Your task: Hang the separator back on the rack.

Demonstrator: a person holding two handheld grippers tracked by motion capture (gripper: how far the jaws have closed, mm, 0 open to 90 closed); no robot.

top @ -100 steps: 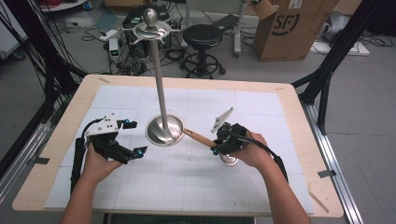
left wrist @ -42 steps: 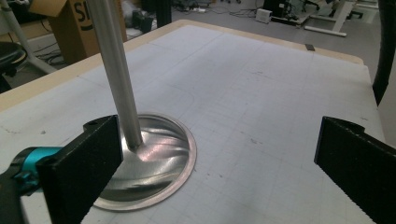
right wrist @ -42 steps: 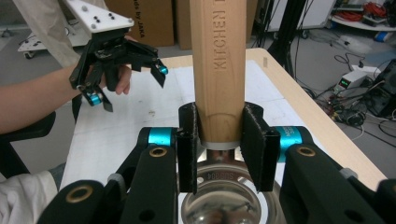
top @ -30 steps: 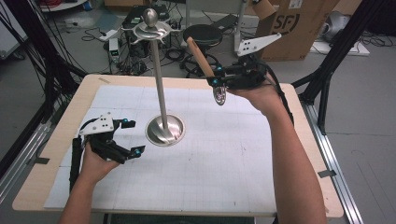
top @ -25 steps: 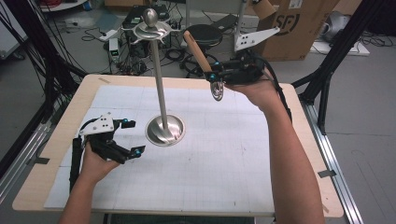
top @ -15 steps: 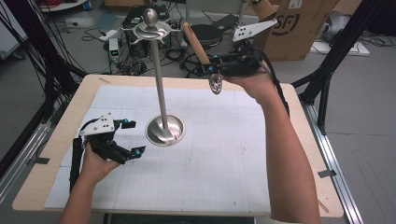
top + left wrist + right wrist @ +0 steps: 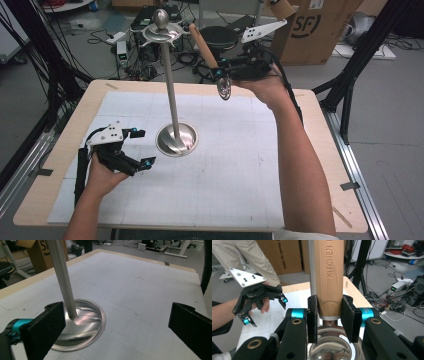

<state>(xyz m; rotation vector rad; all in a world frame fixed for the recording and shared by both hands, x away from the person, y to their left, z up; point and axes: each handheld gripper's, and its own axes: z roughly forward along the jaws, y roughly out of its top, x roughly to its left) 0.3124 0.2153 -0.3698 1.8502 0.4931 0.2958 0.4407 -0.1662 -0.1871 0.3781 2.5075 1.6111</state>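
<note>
The table [image 7: 300,165] carries a stand [image 7: 170,90] with a hooked crown. Judged step: hanging the ladle [image 7: 212,55]; next, bring its end to a hook. The right gripper [image 7: 227,67], raised beside the crown, clamps the ladle's wooden handle. The left gripper [image 7: 142,147] rests low near the base, jaws wide, empty.

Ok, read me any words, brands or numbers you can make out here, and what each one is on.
"KITCHEN", cut off above: wooden handle held in the right gripper.
"SF", partly hidden: cardboard box behind the table.
"Hands by JAKA": cardboard box in the right gripper view.
Stamp on the metal neck under the handle: too blurred to read.
</note>
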